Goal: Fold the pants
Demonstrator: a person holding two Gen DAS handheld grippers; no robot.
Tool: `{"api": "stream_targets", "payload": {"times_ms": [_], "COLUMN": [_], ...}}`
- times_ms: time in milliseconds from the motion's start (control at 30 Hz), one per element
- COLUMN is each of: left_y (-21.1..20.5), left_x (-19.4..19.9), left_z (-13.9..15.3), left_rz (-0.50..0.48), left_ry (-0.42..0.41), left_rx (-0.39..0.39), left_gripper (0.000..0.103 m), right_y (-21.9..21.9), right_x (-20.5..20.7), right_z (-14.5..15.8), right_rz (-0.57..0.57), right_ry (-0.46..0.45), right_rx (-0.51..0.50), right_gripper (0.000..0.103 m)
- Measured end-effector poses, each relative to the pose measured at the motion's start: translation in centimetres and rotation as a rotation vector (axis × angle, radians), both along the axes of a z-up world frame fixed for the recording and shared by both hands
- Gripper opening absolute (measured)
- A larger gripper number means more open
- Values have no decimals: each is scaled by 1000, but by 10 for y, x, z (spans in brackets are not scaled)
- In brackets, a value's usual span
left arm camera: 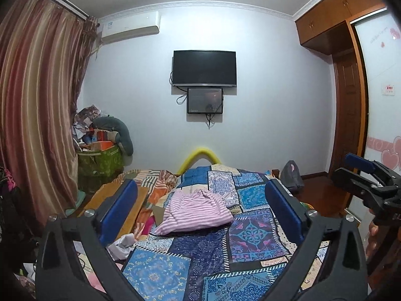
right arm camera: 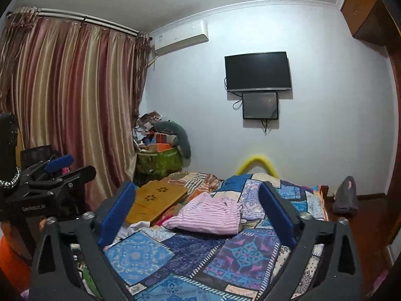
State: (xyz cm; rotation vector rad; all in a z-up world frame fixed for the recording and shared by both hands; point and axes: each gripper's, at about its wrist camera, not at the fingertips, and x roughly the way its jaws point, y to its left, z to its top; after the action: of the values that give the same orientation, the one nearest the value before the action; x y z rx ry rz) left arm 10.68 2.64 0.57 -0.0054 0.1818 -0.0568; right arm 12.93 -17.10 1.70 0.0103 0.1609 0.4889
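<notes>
Pink-and-white striped pants (left arm camera: 195, 213) lie in a folded bundle on the blue patchwork bedspread (left arm camera: 250, 235). My left gripper (left arm camera: 200, 185) is held short of them and above the bed, open, its blue pads wide apart with nothing between them. The right gripper (left arm camera: 363, 175) shows at the right edge of the left wrist view, off the bed's side. In the right wrist view the same pants (right arm camera: 210, 215) rest on the bedspread (right arm camera: 240, 255) ahead of my right gripper (right arm camera: 197, 188), which is open and empty. The left gripper (right arm camera: 57, 168) sits at that view's left edge.
A wooden lap tray (right arm camera: 155, 200) lies on the bed left of the pants, with crumpled white cloth (left arm camera: 122, 245) near it. A green bin (left arm camera: 100, 160) piled with clutter stands by the striped curtain (left arm camera: 37, 100). A grey bag (left arm camera: 292, 175) sits on the floor at the right, beside the wardrobe (left arm camera: 351, 113).
</notes>
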Motion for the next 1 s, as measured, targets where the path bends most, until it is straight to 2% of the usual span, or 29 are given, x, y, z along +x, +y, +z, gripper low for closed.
{"api": "stream_targets", "payload": {"times_ms": [1000], "left_y": [-3], "left_x": [10], "left_z": [-16], "left_rz": [2], "left_ry": [26], "left_rx": [-3], "left_gripper": [103], "right_y": [2], "right_x": [-6], "right_z": [-1], "right_rz": [-7], "right_ry": [15], "right_rx": [23], "right_gripper": [103]}}
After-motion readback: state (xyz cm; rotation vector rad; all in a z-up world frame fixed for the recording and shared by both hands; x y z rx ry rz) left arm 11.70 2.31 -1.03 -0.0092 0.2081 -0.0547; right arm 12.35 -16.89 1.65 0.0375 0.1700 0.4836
